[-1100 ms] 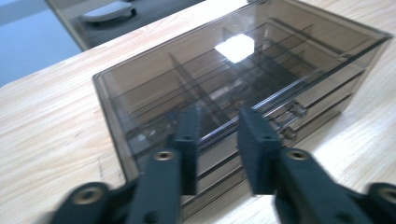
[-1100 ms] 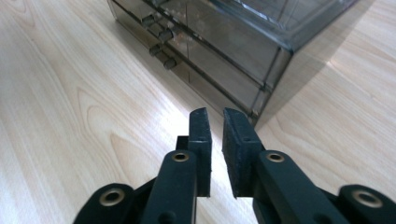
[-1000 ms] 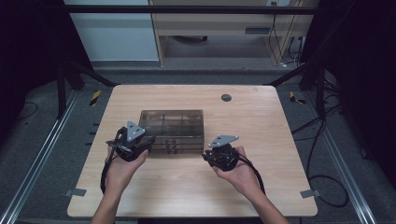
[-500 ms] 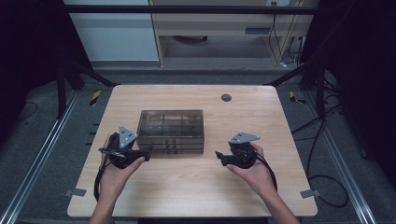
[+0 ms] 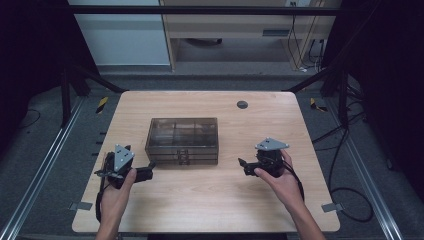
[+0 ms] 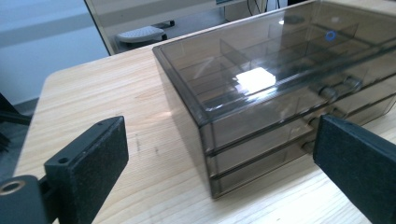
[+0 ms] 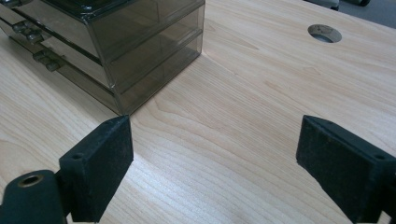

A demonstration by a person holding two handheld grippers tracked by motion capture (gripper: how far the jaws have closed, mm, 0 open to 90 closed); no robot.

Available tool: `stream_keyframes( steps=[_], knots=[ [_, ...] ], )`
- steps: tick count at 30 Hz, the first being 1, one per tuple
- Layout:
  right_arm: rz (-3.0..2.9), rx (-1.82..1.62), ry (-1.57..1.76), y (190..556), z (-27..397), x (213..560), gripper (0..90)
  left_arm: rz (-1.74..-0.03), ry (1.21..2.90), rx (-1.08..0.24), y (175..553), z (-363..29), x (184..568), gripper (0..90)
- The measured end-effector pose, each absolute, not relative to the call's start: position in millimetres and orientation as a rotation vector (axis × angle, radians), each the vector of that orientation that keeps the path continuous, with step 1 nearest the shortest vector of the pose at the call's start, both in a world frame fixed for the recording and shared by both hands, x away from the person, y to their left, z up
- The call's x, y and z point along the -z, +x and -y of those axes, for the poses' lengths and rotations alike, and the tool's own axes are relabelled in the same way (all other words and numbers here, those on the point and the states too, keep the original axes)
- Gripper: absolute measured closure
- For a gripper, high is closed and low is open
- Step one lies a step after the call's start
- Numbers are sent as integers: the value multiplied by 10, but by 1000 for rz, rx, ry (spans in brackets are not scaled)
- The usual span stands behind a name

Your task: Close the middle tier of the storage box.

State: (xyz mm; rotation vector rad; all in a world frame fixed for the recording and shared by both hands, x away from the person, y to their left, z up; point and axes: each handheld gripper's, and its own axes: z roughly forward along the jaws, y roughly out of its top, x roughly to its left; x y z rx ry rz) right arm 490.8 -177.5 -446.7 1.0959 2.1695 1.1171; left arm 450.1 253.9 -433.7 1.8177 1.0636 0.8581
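Observation:
A smoky see-through drawer box [image 5: 182, 140] stands in the middle of the wooden table [image 5: 210, 210], its small handles facing the front edge. My left gripper [image 5: 148, 171] sits off the box's front left corner, pointing right, apart from it. Its jaws have just been opening and stand wide with nothing gripped; the left gripper view [image 6: 219, 168] shows the box's corner [image 6: 261, 93] beyond them. My right gripper [image 5: 243, 165] is to the right of the box, pointing left. Its jaws [image 7: 215, 158] have also just been opening, over bare wood, with the box [image 7: 116, 46] farther off.
A round cable hole [image 5: 242, 104] lies in the table's back right part, also seen as a hole [image 7: 324, 32] in the right gripper view. Black frame posts flank the table. Cables [image 5: 345, 190] trail on the floor at the right.
Both grippers have drawn away from the box's front, the left one to the left and nearer the front edge, the right one to the right. Both pairs of jaws have opened.

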Motion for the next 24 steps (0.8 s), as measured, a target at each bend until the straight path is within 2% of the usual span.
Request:
stream_keyframes(
  steps=[24],
  knots=[
    [-2064,-1096,1173,4945,2163,4556,92,-1152,1750,-917,4603,-2985,4549,39]
  ],
)
